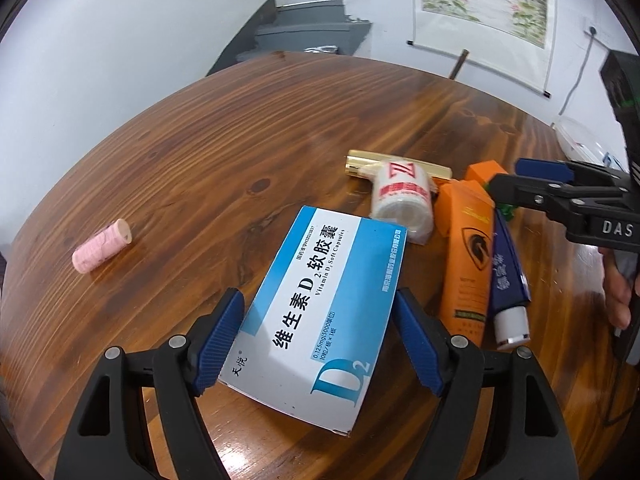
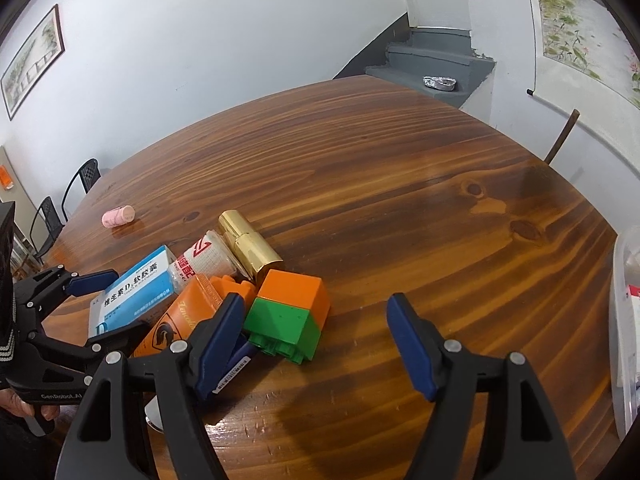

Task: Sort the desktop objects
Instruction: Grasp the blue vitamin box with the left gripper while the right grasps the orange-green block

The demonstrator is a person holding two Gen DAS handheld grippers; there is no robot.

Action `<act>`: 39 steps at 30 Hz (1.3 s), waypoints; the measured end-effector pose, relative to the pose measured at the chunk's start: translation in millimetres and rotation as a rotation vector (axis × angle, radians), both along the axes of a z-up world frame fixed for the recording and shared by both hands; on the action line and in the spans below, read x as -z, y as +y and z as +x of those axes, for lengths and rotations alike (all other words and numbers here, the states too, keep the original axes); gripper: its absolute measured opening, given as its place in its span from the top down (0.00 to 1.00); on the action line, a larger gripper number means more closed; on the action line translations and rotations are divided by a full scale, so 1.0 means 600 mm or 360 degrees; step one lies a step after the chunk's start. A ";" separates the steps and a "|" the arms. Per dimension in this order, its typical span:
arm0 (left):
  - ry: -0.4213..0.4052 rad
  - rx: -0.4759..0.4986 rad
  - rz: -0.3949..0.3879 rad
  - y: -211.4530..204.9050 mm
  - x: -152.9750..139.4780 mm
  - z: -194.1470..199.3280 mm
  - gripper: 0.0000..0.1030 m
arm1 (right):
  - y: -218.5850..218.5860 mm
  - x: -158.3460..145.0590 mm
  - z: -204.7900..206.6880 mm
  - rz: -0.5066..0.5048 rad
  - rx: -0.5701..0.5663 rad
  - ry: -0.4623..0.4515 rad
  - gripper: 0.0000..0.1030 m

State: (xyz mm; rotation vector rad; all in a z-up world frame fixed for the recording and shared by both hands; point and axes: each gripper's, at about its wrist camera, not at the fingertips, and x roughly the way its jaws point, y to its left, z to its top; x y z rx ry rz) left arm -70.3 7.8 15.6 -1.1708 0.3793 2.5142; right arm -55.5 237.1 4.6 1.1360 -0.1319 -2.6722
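Note:
A blue and white vitamin D box [image 1: 320,312] lies flat on the wooden table [image 1: 200,160], between the fingers of my left gripper [image 1: 318,308], which stands open around it. Beside it lie a white bandage roll [image 1: 402,200], a gold tube [image 1: 360,162], an orange tube [image 1: 468,256] and a dark blue tube [image 1: 506,272] with a white cap. My right gripper [image 2: 317,308] is open just over an orange and green block [image 2: 288,308], which sits by its left finger. A pink roll [image 2: 118,216] lies apart at the far left.
A clear plastic bin [image 2: 624,320] stands at the table's right edge. Black chairs [image 2: 80,180] stand beyond the left edge. A hand [image 1: 616,296] holds the right gripper's handle. The far half of the table is bare wood.

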 end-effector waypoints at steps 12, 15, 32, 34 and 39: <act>0.0032 -0.0318 0.0071 -0.009 -0.002 -0.012 0.25 | 0.008 -0.002 0.003 0.0010 0.0060 0.0026 0.25; 0.0030 -0.0337 0.0049 -0.001 -0.002 -0.016 0.25 | -0.003 -0.002 0.004 -0.0009 -0.0015 0.0005 0.25; 0.0012 -0.0420 0.0202 -0.020 -0.010 -0.012 0.31 | 0.010 0.008 -0.005 -0.0022 0.0024 -0.0061 0.41; 0.0012 -0.0421 0.0200 -0.018 -0.009 -0.012 0.31 | 0.004 0.009 -0.006 -0.0009 0.0007 -0.0058 0.41; 0.0023 -0.0407 0.0154 -0.012 -0.006 -0.013 0.31 | -0.006 0.014 -0.013 0.0024 -0.0027 -0.0084 0.59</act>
